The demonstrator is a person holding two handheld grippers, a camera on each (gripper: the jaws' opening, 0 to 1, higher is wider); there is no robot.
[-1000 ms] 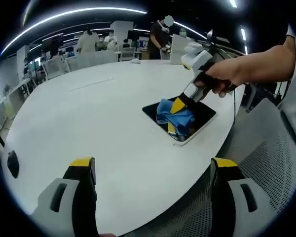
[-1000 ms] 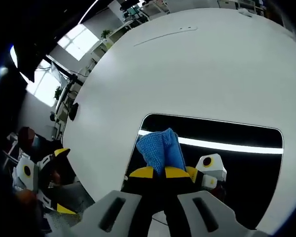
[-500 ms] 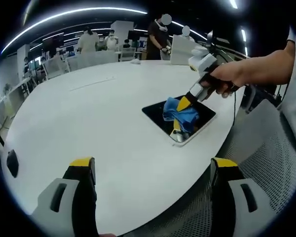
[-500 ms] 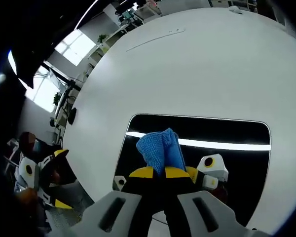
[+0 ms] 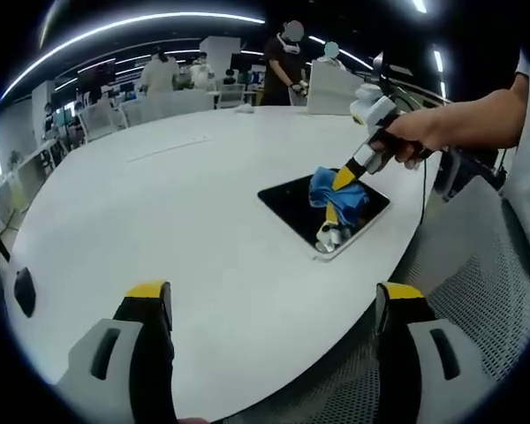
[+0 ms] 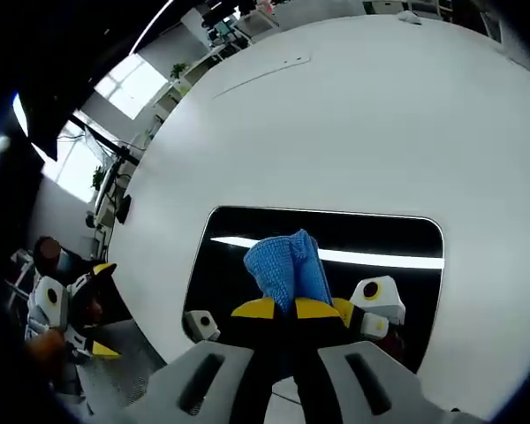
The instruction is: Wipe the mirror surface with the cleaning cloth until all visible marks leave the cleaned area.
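Note:
A dark rectangular mirror (image 5: 302, 203) (image 6: 238, 265) with a white frame lies flat near the edge of a round white table. My right gripper (image 6: 289, 308) (image 5: 343, 181) is shut on a blue cleaning cloth (image 6: 288, 266) (image 5: 332, 193) and presses it onto the mirror's right part. The glass reflects a ceiling light strip and the gripper. My left gripper (image 5: 274, 305) hovers open over the near table edge, well short of the mirror, with nothing between its yellow-tipped fingers.
The white table (image 5: 159, 203) spreads wide beyond the mirror. A mesh chair (image 5: 477, 274) stands at the right. A small black object (image 5: 23, 291) sits at the table's left edge. People and desks (image 5: 172, 75) stand far behind. A person's hand (image 5: 424, 132) holds the right gripper.
The right gripper has slid the blue cloth across the mirror toward its far right end, uncovering more dark glass on the left. The left gripper has stayed in place.

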